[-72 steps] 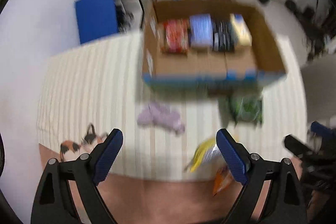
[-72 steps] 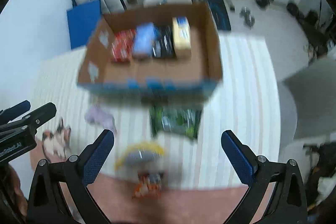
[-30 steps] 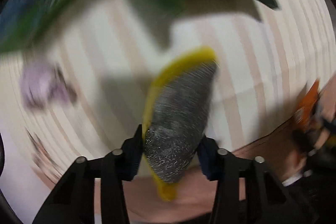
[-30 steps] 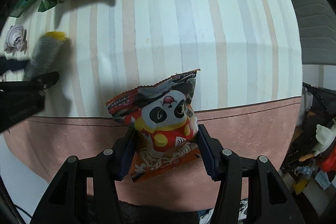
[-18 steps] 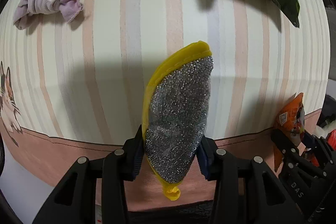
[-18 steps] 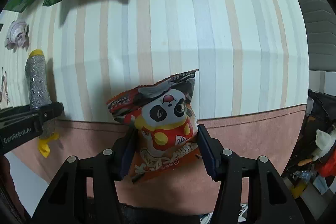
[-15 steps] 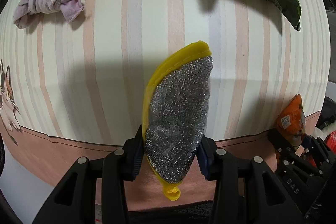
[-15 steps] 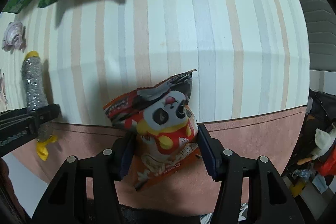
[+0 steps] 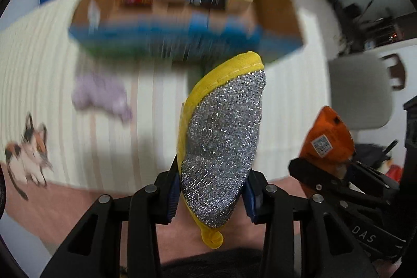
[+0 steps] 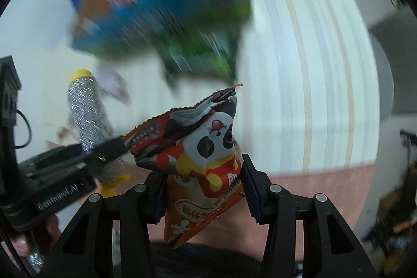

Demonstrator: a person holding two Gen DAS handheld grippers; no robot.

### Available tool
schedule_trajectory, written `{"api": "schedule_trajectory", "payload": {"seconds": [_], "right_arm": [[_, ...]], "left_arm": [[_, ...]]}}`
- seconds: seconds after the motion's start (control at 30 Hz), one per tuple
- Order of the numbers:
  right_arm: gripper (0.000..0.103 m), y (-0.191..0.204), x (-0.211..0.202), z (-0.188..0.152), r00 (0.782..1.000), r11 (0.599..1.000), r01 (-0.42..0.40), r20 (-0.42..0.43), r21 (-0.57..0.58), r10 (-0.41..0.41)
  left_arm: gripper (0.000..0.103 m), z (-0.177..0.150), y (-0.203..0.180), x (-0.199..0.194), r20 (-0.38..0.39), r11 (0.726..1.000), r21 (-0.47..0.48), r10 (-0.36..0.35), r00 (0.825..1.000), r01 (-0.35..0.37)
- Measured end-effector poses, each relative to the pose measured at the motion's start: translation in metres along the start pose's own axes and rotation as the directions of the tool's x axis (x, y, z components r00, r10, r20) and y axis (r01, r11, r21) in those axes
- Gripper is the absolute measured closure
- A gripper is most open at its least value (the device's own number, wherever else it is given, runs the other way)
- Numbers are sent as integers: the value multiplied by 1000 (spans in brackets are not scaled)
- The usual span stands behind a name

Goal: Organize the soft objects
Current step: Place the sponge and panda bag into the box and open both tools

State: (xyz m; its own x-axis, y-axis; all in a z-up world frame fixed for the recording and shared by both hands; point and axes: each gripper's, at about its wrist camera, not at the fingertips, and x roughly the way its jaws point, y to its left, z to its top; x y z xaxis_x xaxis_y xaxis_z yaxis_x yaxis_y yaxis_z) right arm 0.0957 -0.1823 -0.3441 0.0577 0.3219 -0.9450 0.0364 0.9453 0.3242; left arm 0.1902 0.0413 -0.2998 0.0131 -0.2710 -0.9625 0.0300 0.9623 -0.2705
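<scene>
Left wrist: my left gripper [image 9: 212, 196] clamps the sponge [image 9: 221, 145]; right gripper [image 10: 203, 192] clamps the snack bag [image 10: 200, 155], box [image 9: 182, 4] at 12 o'clock.

The scrubber [image 9: 221, 147] is glittery silver edged in yellow. The snack bag [image 10: 200, 155] is orange and red with a black-and-white panda. The cloth [image 9: 78, 134] is cream with pale stripes and a calico cat print [image 9: 28, 150].

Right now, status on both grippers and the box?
Left gripper shut on scrub sponge. Right gripper shut on snack bag. Cardboard box ahead, blurred. Nothing seen blocking.
</scene>
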Motion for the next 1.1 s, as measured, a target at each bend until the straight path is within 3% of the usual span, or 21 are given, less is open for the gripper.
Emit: {"api": "schedule_trajectory", "payload": {"seconds": [0.07, 0.17, 0.27, 0.47, 0.77, 0.83, 0.93, 1.1], "right_arm": [[52, 10, -24, 30, 999, 1000, -19, 46, -20, 20], [52, 24, -44, 80, 994, 999, 24, 105, -34, -20], [52, 40, -42, 127, 991, 997, 72, 114, -30, -68], [52, 28, -5, 202, 986, 987, 158, 56, -14, -157], [51, 26, 56, 222, 976, 976, 215, -19, -23, -215], [50, 24, 59, 223, 975, 976, 218, -31, -19, -218], [45, 23, 60, 222, 971, 971, 236, -34, -23, -237], [39, 20, 55, 225, 969, 969, 248, -16, -16, -248]], "left_arm": [[66, 26, 1, -17, 18, 1000, -5, -26, 999, 26], [66, 77, 2, -20, 16, 999, -26, -42, 999, 42], [66, 129, -2, -2, -31, 992, -73, -103, 994, 101], [66, 178, -1, 62, -176, 972, -144, -210, 962, 186], [63, 194, 0, 109, -305, 957, -200, -265, 915, 211], [61, 190, -7, 109, -312, 963, -168, -254, 915, 210], [58, 187, -14, 102, -302, 978, -120, -201, 932, 172], [36, 181, -20, 77, -263, 990, -71, -137, 955, 122]]}}
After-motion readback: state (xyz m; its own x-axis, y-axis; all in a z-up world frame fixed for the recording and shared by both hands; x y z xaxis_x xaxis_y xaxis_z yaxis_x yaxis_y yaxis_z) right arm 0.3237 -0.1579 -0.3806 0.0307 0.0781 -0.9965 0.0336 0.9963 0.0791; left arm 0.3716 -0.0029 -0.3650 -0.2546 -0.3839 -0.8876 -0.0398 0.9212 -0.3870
